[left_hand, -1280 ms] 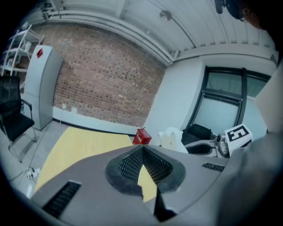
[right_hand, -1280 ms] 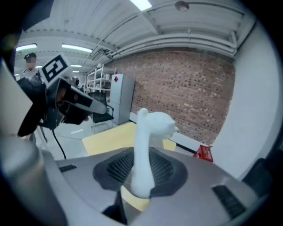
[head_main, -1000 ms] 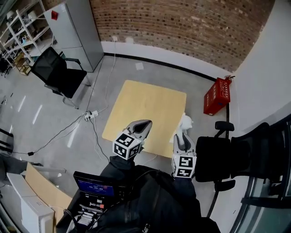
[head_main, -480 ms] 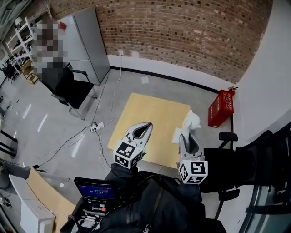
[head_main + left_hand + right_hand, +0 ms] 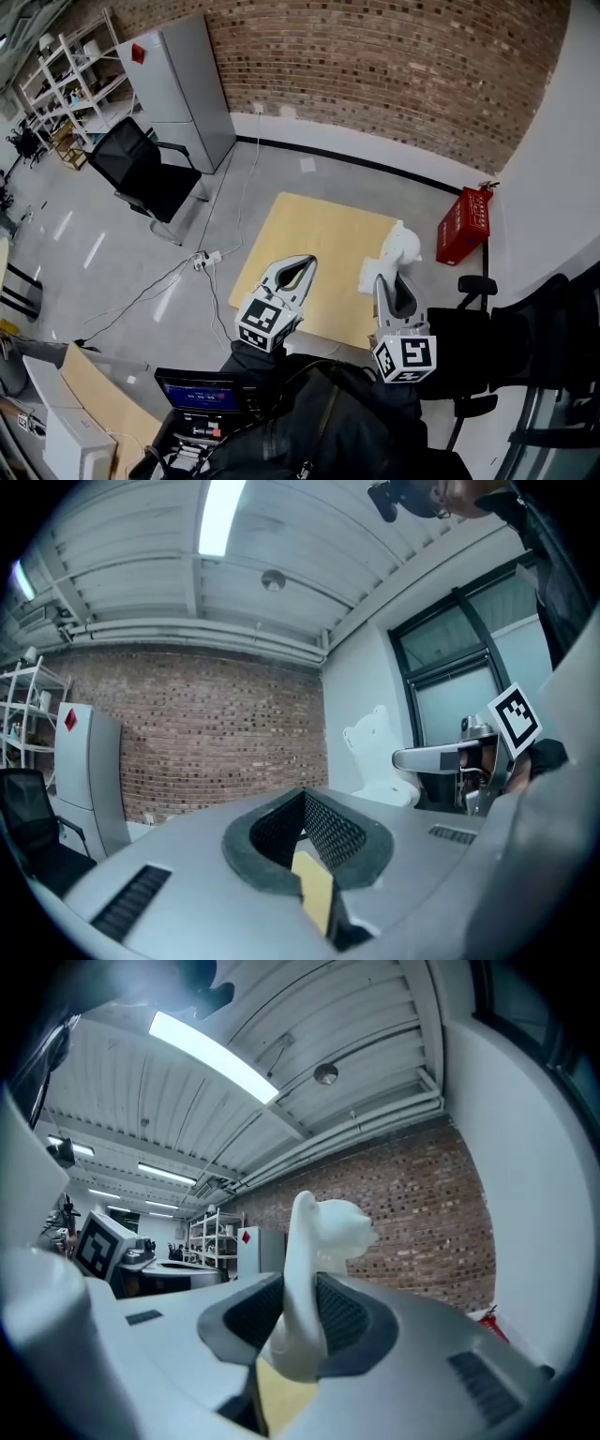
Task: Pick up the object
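Bright even indoor light, glaring ceiling strip light [image 5: 211,1054], strong fisheye bending, dark vignetted corners, sharp focus

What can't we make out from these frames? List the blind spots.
- white object: the lower part is buried between the pads of the right gripper in the right gripper view. The head view is too small to show its shape.
- table: parts of the near edge are covered by the left gripper and the right gripper in the head view.
- laptop: the screen text is too small to read in the head view.
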`<state>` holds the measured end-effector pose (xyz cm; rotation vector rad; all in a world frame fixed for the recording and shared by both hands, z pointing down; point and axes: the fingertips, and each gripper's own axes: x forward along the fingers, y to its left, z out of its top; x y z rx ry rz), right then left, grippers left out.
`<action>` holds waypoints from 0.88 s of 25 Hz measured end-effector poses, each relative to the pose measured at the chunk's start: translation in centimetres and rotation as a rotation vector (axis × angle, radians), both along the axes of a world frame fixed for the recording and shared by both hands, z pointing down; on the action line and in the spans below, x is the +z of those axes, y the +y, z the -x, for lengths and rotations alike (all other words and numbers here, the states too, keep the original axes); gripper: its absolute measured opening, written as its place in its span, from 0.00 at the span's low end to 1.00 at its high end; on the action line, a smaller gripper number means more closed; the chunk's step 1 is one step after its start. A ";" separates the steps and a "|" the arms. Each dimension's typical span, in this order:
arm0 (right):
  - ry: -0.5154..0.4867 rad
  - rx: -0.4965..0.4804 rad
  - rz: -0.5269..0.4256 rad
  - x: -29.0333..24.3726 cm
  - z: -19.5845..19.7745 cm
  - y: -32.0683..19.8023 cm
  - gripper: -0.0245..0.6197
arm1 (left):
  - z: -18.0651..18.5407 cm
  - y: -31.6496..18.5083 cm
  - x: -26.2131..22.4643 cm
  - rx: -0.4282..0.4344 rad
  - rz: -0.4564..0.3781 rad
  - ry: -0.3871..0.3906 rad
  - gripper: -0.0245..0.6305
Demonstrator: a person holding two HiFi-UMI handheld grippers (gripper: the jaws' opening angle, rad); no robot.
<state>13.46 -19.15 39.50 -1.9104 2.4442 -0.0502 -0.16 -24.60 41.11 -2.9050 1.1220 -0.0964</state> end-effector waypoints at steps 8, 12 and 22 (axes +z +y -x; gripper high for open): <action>-0.060 -0.007 -0.043 -1.7 -0.3 0.8 0.22 | 0.2 0.6 -2.0 -0.001 -0.038 0.025 0.04; -0.088 -0.019 -0.063 -2.0 -0.1 1.1 0.22 | 0.3 0.9 -2.6 -0.003 -0.059 0.038 0.04; -0.093 -0.026 -0.071 -2.4 0.2 1.2 0.22 | 0.6 0.9 -2.5 -0.016 -0.058 0.035 0.03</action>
